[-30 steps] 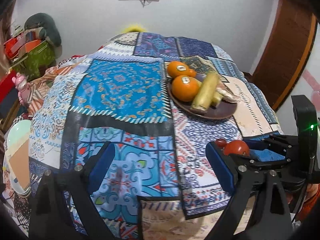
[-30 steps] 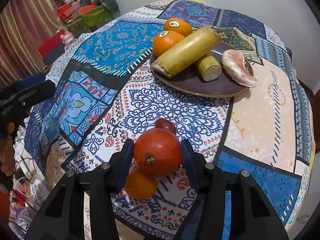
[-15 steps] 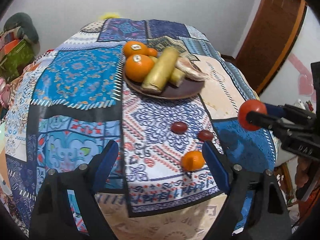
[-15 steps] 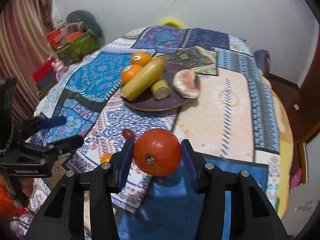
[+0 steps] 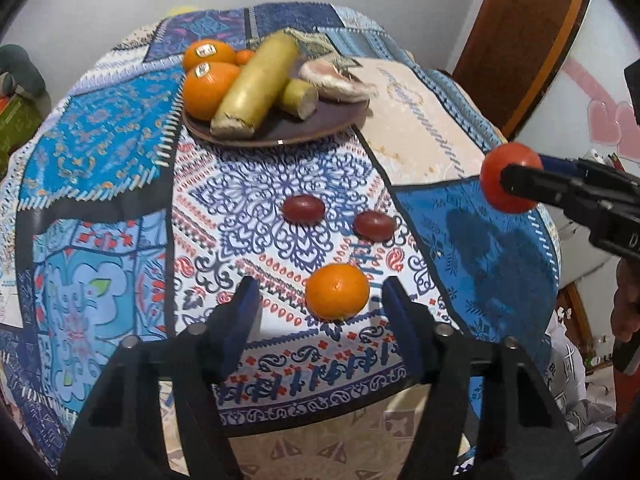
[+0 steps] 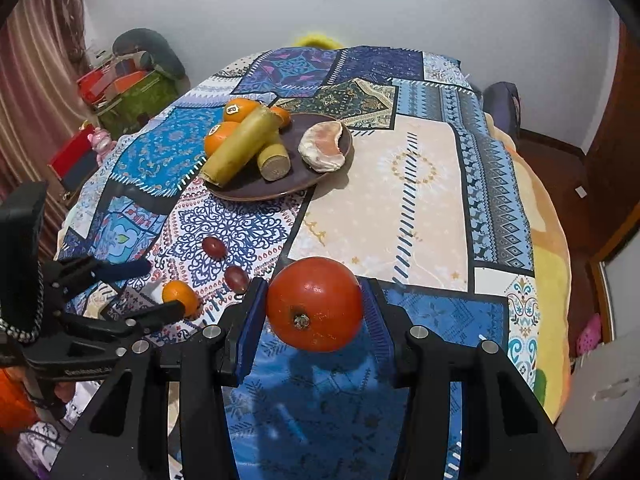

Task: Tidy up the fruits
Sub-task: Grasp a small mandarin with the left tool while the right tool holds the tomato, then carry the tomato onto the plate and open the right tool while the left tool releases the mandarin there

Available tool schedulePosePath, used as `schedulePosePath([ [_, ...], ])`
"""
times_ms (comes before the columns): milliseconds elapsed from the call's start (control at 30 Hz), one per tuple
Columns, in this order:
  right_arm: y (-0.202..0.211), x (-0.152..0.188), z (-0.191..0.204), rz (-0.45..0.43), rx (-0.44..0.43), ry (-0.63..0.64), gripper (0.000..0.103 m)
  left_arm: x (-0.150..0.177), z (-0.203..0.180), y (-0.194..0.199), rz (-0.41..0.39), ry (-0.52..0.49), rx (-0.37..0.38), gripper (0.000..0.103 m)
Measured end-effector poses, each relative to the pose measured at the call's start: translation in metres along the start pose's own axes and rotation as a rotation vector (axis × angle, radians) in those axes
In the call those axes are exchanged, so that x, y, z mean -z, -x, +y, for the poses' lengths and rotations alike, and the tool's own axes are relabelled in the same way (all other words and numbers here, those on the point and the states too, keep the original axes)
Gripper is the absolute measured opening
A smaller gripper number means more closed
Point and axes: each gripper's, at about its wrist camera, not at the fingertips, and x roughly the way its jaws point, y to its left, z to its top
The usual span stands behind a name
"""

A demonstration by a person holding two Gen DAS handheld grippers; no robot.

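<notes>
My right gripper (image 6: 314, 312) is shut on a red tomato (image 6: 315, 304) and holds it above the table's near right part; the tomato also shows in the left wrist view (image 5: 508, 176). My left gripper (image 5: 322, 308) is open, its fingers on either side of a small orange (image 5: 337, 291), just in front of it. Two dark red grapes (image 5: 303, 209) (image 5: 375, 225) lie beyond the orange. A brown plate (image 5: 320, 120) farther back holds oranges (image 5: 208, 84), two yellow-green stalks (image 5: 256, 84) and a peeled fruit piece (image 5: 336, 80).
The round table wears a patterned blue patchwork cloth (image 6: 420, 168). A wooden door (image 5: 520, 40) stands at the right. Bags and toys (image 6: 132, 84) are piled at the left by the curtain. The table's near edge (image 5: 312, 412) lies just under my left gripper.
My right gripper has lifted the tomato up and back to the right. My left gripper has swung right and closed in on the small orange, which now sits between its open fingers.
</notes>
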Motion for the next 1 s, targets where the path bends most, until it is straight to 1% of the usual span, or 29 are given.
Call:
schedulePosePath([
  [33, -0.001, 0.000, 0.000, 0.001, -0.001, -0.001, 0.045, 0.001, 0.000, -0.002, 0.004, 0.000, 0.003, 0.052],
  [67, -0.002, -0.001, 0.000, 0.002, -0.004, -0.001, 0.045, 0.001, 0.001, -0.003, 0.009, -0.001, 0.012, 0.049],
  [133, -0.004, -0.002, 0.000, 0.002, -0.008, -0.001, 0.045, 0.002, 0.002, -0.004, 0.009, 0.003, 0.044, 0.040],
  [200, -0.006, -0.003, 0.001, 0.004, -0.010, 0.003, 0.045, 0.002, 0.000, -0.001, 0.003, -0.007, 0.057, 0.034],
  [300, -0.010, -0.006, 0.000, 0.006, -0.014, 0.005, 0.045, -0.001, -0.002, 0.001, -0.009, -0.029, 0.037, 0.034],
  [467, -0.015, -0.013, -0.002, 0.002, -0.019, 0.008, 0.045, -0.013, 0.002, 0.006, -0.038, -0.024, 0.024, 0.034],
  [667, -0.023, -0.026, -0.004, -0.010, -0.026, 0.014, 0.045, -0.039, 0.011, 0.010, -0.088, 0.003, 0.011, 0.034],
  [867, -0.037, -0.045, -0.005, -0.024, -0.041, 0.021, 0.045, -0.068, 0.015, -0.001, -0.125, 0.018, -0.003, 0.034],
  [1000, -0.048, -0.058, -0.004, -0.032, -0.056, 0.023, 0.045, -0.084, 0.015, -0.014, -0.132, 0.022, -0.016, 0.034],
])
